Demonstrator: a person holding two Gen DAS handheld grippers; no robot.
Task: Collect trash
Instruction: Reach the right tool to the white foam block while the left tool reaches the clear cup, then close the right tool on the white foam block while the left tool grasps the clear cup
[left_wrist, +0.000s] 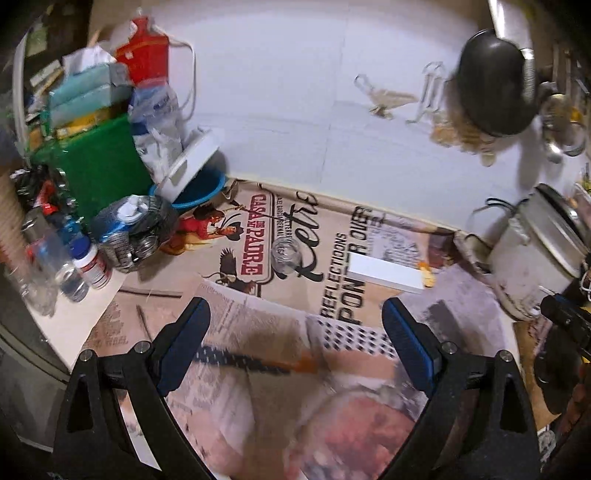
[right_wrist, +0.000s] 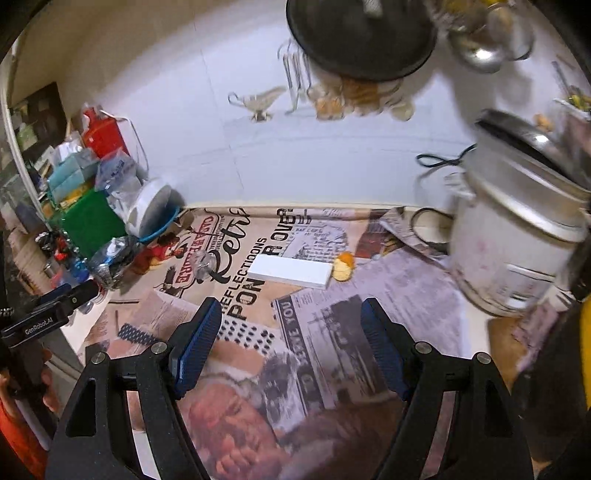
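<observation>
A white flat box (left_wrist: 386, 275) (right_wrist: 290, 271) lies on the newspaper-covered counter (left_wrist: 332, 295) (right_wrist: 258, 295). An orange peel scrap (left_wrist: 426, 275) (right_wrist: 343, 266) sits at its right end. A small clear glass jar (left_wrist: 286, 256) (right_wrist: 205, 264) stands left of the box. My left gripper (left_wrist: 295, 325) is open and empty, hovering above the papers short of the box. My right gripper (right_wrist: 291, 328) is open and empty, just in front of the box. The left gripper also shows at the left edge of the right wrist view (right_wrist: 70, 295).
A white rice cooker (left_wrist: 535, 251) (right_wrist: 517, 236) stands at the right. A green box (left_wrist: 99, 166) (right_wrist: 90, 221), plastic bottles (left_wrist: 70, 266), a blue bowl (left_wrist: 199, 188) and a mesh cup (left_wrist: 133, 229) crowd the left. A black pan (left_wrist: 495, 85) (right_wrist: 362, 33) hangs on the white tiled wall.
</observation>
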